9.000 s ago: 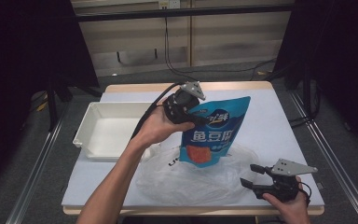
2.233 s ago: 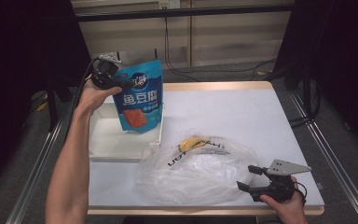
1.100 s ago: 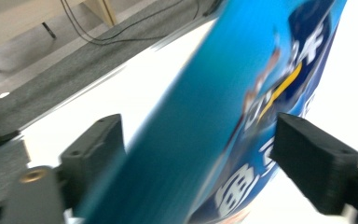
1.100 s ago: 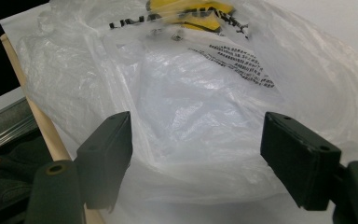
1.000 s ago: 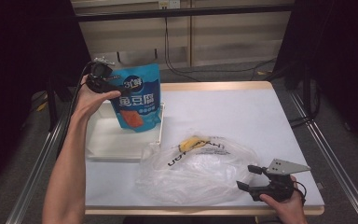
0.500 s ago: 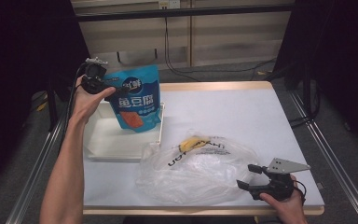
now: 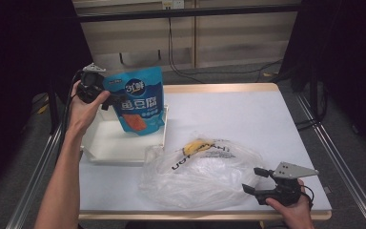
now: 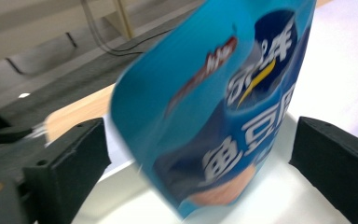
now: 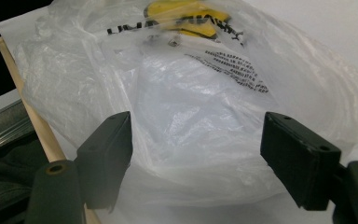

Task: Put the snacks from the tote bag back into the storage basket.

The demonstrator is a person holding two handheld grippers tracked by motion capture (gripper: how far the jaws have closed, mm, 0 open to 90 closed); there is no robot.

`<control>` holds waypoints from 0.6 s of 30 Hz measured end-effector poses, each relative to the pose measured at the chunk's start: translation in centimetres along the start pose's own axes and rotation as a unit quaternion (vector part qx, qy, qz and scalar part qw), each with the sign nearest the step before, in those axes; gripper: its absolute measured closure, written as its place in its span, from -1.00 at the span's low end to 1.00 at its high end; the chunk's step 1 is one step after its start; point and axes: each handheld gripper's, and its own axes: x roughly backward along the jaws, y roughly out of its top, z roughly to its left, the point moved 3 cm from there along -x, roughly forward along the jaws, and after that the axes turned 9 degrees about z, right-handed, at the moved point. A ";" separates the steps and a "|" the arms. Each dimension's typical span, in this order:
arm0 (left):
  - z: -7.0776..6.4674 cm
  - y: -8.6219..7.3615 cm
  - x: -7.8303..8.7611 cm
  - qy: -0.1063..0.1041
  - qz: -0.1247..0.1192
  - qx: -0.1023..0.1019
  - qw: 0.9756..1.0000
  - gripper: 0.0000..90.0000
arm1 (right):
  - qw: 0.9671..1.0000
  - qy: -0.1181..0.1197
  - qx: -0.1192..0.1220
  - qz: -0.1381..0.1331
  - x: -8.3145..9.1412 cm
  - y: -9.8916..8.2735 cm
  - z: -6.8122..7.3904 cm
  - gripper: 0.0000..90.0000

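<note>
Glossy blue pouch (image 7: 138,106), flat and smooth, hangs above the white rectangular tray (image 7: 106,143), loose between the left gripper's (image 8: 200,158) spread fingers. Right gripper (image 9: 196,154), fingers apart, faces the crinkled clear plastic bag (image 7: 205,171) on the tabletop (image 7: 248,119).

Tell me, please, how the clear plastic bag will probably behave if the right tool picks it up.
The clear plastic bag looks thin and crumpled, so it would likely flop and sag. The yellow item inside may slide toward the lowest point. The film looks glossy, so the open right tool might slip unless it pinches a fold.
</note>
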 end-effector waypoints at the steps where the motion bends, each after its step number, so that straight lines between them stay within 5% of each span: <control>1: 0.1 -0.3 0.2 -0.002 0.004 -0.001 1.000 -0.93 | 1.000 -0.001 0.000 -0.001 0.0 0.1 0.0 -0.44; 3: 0.1 -1.0 0.4 -0.016 0.004 0.013 1.000 -0.93 | 1.000 -0.002 0.000 -0.004 0.0 0.2 0.1 -0.44; 5: 0.0 -1.8 0.7 -0.004 0.010 0.008 1.000 -0.89 | 1.000 -0.001 0.003 -0.004 -0.1 0.2 0.1 -0.44; 9: -0.6 -2.8 1.2 -0.022 -0.023 0.027 0.999 -0.87 | 1.000 -0.004 0.000 -0.005 -0.1 0.3 0.1 -0.44; 14: -1.3 -4.1 1.8 -0.041 -0.032 0.031 0.998 -0.83 | 1.000 -0.009 -0.006 -0.009 0.1 0.2 -0.1 -0.44; 15: -1.5 -4.4 2.2 -0.043 -0.063 0.035 0.996 -0.80 | 1.000 -0.009 -0.005 -0.010 0.1 0.2 -0.1 -0.44; 17: -1.8 -5.1 2.4 -0.020 -0.064 0.045 0.997 -0.78 | 1.000 -0.011 -0.006 -0.012 0.2 0.2 -0.2 -0.44; 18: -2.0 -5.4 2.5 -0.030 -0.071 0.047 0.996 -0.78 | 1.000 -0.011 -0.006 -0.012 0.2 0.2 -0.2 -0.44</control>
